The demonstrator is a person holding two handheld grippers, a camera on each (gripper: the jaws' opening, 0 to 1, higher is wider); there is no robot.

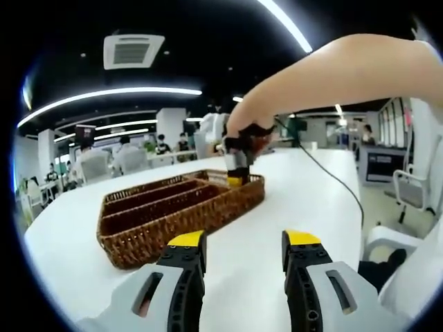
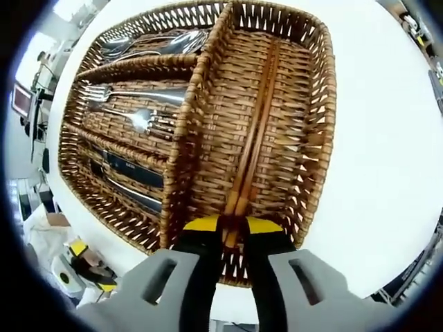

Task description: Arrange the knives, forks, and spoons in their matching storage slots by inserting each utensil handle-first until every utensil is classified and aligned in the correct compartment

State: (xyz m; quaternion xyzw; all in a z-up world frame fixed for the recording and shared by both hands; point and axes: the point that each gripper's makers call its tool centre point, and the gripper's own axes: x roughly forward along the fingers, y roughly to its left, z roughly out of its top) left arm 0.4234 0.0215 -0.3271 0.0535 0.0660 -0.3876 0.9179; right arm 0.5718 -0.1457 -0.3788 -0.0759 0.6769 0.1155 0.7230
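Cutlery already fills its slots in the basket [image 2: 315, 131]: spoons [image 2: 149, 45], forks [image 2: 131, 104], knives [image 2: 128, 176]. Right gripper [image 2: 234, 225] clamps chopsticks [image 2: 256, 124] into the cross compartment, likely the last item; left gripper [image 1: 242, 242] hangs apart.

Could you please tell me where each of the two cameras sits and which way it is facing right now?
Left gripper view: rides the left hand-held gripper, low over the white table, facing across to the basket and the right hand-held gripper; a person's arm shows.
Right gripper view: rides the right hand-held gripper, looking down into the basket, jaws shut on chopsticks; forks, spoons, knives lie in side slots.
Shared: basket, table, right hand-held gripper.
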